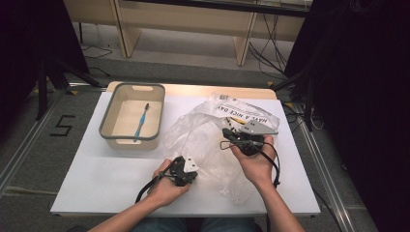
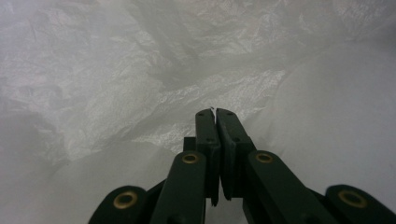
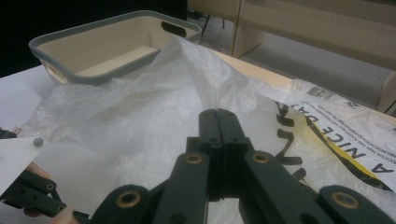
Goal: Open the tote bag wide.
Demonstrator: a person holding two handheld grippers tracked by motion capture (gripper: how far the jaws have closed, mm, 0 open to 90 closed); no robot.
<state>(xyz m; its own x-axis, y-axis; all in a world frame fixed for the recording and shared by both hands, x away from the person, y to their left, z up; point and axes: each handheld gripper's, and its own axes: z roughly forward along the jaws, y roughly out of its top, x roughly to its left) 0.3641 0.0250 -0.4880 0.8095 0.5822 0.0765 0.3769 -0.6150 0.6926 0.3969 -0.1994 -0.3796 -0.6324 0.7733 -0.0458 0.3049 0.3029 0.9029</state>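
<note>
1. Pinching a peak of the thin, crinkled translucent plastic bag, the right gripper has its black jaws pressed together on the film, which rises in a pulled-up ridge straight from the tips. That lift looks meant to keep one layer of the bag raised off the white counter.

2. The left gripper sits at the near-left edge of the bag, its jaws nearly pressed together with only a hairline gap at the tips. From its own view I cannot tell whether any film is caught there; the tips rest right at the bag's crumpled surface, so a thin pinch is possible.

3. The bag lies spread across the middle of the counter, its printed end with black lettering and a yellow band turned to the far right. Holding it at two separate spots suggests the person means to part its layers and find the mouth.

4. Just left of the bag stands the beige rectangular plastic bin with a grey rim, touching or nearly touching the film's far-left edge. Inside it lies a blue toothbrush, apart from both grippers.

5. Both hands rest low, near the bag's near side, the left hand closer to the counter's front edge than the right hand.
</note>
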